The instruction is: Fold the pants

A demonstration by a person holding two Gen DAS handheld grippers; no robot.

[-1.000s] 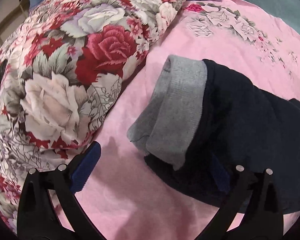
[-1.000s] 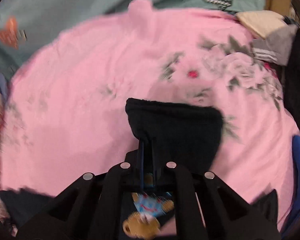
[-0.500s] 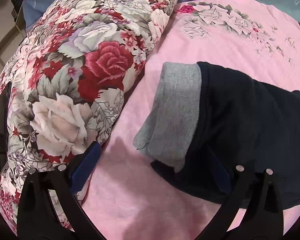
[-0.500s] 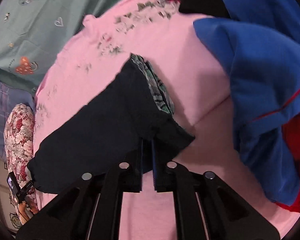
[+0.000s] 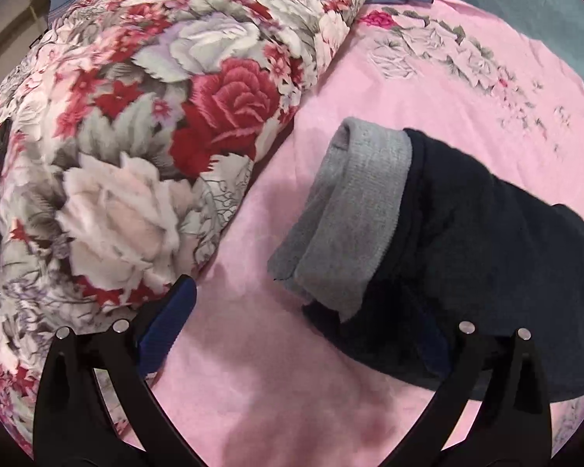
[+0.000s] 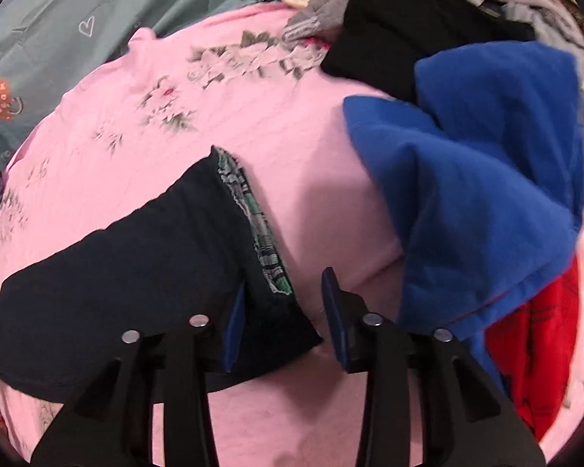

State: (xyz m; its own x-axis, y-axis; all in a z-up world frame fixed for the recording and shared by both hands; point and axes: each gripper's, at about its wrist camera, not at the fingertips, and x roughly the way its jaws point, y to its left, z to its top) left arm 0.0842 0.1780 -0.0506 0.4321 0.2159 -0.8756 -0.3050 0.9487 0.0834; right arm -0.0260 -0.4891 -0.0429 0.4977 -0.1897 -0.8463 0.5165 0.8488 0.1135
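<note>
Dark navy pants (image 5: 486, 257) lie folded on a pink floral sheet (image 5: 428, 89). Their grey cuffs (image 5: 354, 218) point left in the left wrist view. My left gripper (image 5: 299, 334) is open, its right finger over the pants' near edge, its left finger beside the floral quilt. In the right wrist view the pants (image 6: 128, 272) lie flat with a green plaid waistband lining (image 6: 253, 218) showing. My right gripper (image 6: 284, 323) is open over the waistband corner and holds nothing.
A rolled floral quilt (image 5: 148, 136) lies along the left. A blue garment (image 6: 479, 179), a red one (image 6: 537, 350) and a black one (image 6: 401, 35) are piled at the right. A teal sheet (image 6: 78, 11) lies at the back.
My right gripper laid the pants' waistband end down on the sheet and opened, letting go of it. The left gripper has hardly moved and stays open.
</note>
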